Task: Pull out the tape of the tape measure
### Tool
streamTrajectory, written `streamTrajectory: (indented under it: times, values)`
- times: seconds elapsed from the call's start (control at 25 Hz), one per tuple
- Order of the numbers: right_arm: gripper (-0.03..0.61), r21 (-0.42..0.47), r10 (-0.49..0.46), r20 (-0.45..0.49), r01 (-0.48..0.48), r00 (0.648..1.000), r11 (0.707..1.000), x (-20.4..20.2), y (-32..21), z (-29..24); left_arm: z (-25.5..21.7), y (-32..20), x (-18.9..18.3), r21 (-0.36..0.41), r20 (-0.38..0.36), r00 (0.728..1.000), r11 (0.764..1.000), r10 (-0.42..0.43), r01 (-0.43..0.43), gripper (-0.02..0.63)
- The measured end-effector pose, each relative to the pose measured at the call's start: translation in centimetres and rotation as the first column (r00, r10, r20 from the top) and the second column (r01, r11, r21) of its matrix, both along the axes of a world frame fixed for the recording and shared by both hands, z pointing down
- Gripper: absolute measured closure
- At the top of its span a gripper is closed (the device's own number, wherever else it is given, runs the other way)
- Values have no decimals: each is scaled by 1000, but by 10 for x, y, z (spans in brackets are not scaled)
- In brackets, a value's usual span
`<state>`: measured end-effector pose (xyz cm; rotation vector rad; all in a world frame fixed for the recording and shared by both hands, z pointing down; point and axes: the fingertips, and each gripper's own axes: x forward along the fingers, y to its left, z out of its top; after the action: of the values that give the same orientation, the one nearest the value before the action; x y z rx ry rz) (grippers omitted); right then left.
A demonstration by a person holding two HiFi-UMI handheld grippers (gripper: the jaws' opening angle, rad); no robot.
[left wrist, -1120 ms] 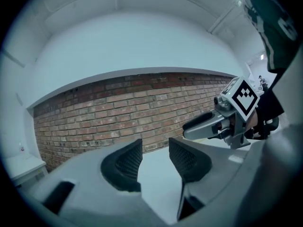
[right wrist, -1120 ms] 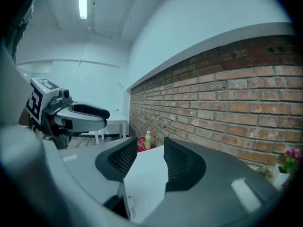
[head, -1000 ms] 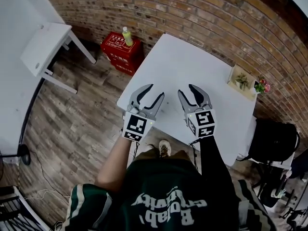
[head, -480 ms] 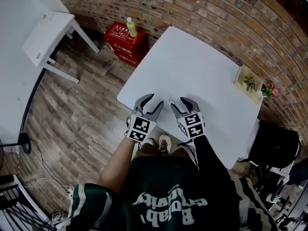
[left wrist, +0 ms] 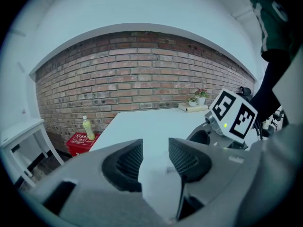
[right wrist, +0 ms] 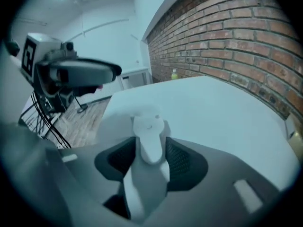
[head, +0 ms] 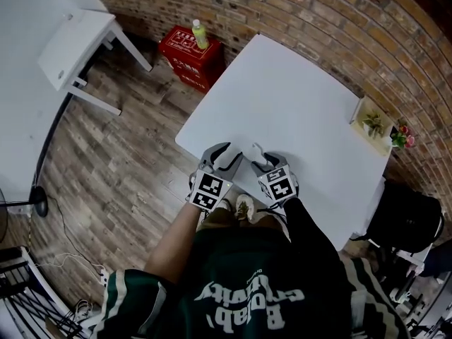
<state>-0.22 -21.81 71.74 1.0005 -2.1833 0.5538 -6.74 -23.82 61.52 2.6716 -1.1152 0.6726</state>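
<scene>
A small white tape measure (head: pixel 252 150) lies near the front edge of the white table (head: pixel 296 97). In the right gripper view the tape measure (right wrist: pixel 150 129) stands between the pads of my right gripper (right wrist: pixel 150 151). Those jaws have just been opening and stand wide around it; no squeeze shows. My left gripper (head: pixel 227 154) sits just left of the tape measure. Its jaws (left wrist: pixel 155 148) have just been closing a little and stay open over bare table, with only a faint pale shape between them. The right gripper's marker cube (left wrist: pixel 234 117) shows close beside them.
A red crate (head: pixel 189 48) with a green bottle (head: pixel 200 28) stands on the floor beyond the table's left corner. A white side table (head: pixel 78 41) is far left. A book with small plants (head: pixel 373 124) sits at the table's right edge, and a black chair (head: pixel 406 214) is beside it.
Both grippers have come down from above the table to its front edge and drawn closer together, now flanking the tape measure.
</scene>
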Motion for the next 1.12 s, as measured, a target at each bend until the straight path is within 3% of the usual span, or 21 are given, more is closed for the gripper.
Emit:
streamTrajectory:
  times: [0.08, 0.4, 0.68, 0.92, 1.12]
  values:
    - [430, 29, -29, -46, 31, 999, 999, 0, 4, 5, 0, 2, 0, -1, 2, 1000, 1000, 1, -1, 437]
    - [433, 54, -22, 63, 19, 998, 998, 5, -10, -35, -4, 1, 0, -6, 1, 1000, 1000, 4, -4, 453]
    - [433, 232, 0, 132, -31, 991, 972, 18, -41, -123, -42, -15, 6, 74, -12, 1000, 997, 22, -21, 457]
    - [433, 372, -104, 120, 52, 987, 927, 11, -46, -191, -89, -27, 14, 174, 0, 997, 982, 74, -73, 457]
    - [434, 402, -161, 141, 92, 977, 911, 2, -40, -216, -109, -29, 17, 211, -14, 995, 973, 101, -96, 459]
